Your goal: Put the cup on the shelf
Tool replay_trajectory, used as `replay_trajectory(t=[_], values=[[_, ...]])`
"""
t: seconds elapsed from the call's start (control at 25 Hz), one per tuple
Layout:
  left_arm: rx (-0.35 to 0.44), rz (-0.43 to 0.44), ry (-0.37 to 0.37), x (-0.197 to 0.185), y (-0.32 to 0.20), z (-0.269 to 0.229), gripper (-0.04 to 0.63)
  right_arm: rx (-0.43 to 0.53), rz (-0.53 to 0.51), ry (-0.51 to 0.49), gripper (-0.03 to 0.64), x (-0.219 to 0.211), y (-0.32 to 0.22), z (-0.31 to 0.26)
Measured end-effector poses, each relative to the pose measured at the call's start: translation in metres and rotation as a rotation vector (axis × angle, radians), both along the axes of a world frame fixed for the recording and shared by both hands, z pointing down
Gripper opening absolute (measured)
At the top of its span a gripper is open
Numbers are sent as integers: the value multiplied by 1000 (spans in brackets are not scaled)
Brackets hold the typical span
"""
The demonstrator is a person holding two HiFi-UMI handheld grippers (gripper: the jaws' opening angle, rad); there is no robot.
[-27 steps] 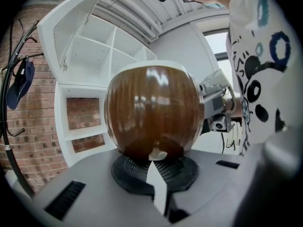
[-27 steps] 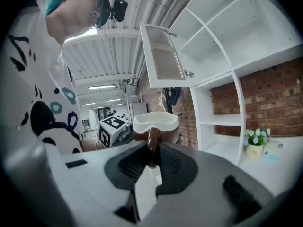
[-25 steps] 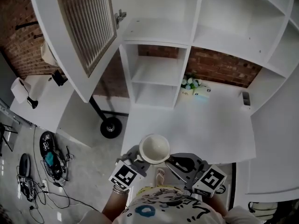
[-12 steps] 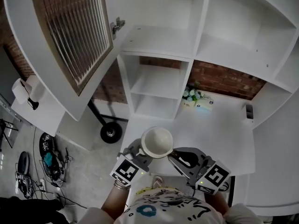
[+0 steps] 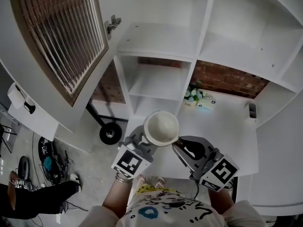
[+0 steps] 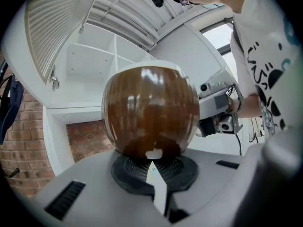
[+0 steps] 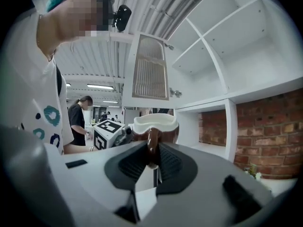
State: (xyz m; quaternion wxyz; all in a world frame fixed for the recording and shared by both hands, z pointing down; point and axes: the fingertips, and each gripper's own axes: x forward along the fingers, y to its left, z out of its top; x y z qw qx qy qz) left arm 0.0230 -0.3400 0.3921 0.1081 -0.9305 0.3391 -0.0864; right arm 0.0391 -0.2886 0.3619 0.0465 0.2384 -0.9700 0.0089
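A round cup (image 5: 161,127), brown outside and cream inside, is held upright above the near edge of the white table (image 5: 222,131). My right gripper (image 5: 179,144) is shut on the cup's brown handle (image 7: 151,145), which runs down between its pads. My left gripper (image 5: 143,144) sits low on the opposite side with its jaws together, and the cup's glossy body (image 6: 150,111) stands right at their tips. The white shelf unit (image 5: 156,82) with open compartments rises just beyond the cup.
A cabinet door with a slatted panel (image 5: 61,37) hangs open at upper left. A small potted plant (image 5: 193,96) and a box stand at the table's back by the brick wall. A bystander's leg (image 5: 42,200) and cables lie on the floor at left.
Both grippers have lifted the cup and carried it forward toward the shelf unit. A bystander's leg has come into view at lower left.
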Motion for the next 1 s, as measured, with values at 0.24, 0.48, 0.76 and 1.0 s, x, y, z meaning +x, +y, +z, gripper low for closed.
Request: replay_trajectory(t=[0.24,0.48,0.76,1.0], values=[[11,38,22,-11,-19,-18,15,13,69,-38,58,-10,-23,-17],[77,83,26,-27,-37,-48,15,32,106,-92,58,-22,-45,-43],[141,72,31,-33,-67,-81,15,97,160,-143,58,-29,-75,-75],[152,55,49,-38,-87,-99,15,138,223,-168,58,-31,-98,-102]])
